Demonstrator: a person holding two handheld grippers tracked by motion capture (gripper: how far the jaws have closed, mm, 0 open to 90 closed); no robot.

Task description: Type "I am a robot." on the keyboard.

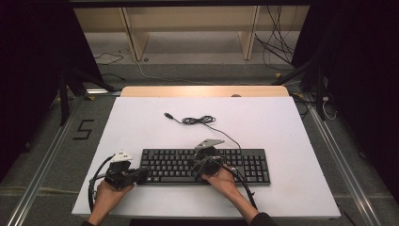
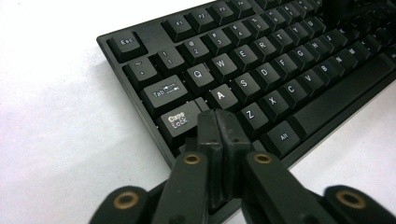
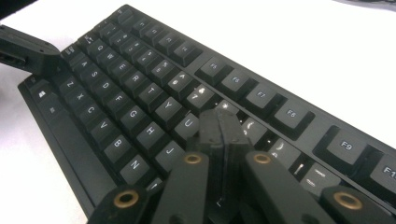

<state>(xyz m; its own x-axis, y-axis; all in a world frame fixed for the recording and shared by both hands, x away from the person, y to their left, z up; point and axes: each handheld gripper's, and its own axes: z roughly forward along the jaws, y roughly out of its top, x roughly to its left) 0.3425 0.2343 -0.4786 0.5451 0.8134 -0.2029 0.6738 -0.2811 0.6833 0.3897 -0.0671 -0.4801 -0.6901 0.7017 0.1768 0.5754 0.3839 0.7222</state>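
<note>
White tabletop (image 1: 141, 122), bare floor and shelving beyond.

Left gripper (image 2: 218, 122): jaws pressed together, nothing between them, tips over the Shift key just below Caps Lock (image 2: 180, 120); whether they touch it I cannot tell. Right gripper (image 3: 220, 122): jaws likewise closed on nothing, tips over the keys around I and K.

Black keyboard (image 1: 204, 165) lies flat near the person's edge of the table, its cable (image 1: 200, 120) coiled loose behind it, plug free.

Judged step: key pressing with closed tips, typing-style. Next move calls for a short, straight push onto one key without clipping its neighbours.
</note>
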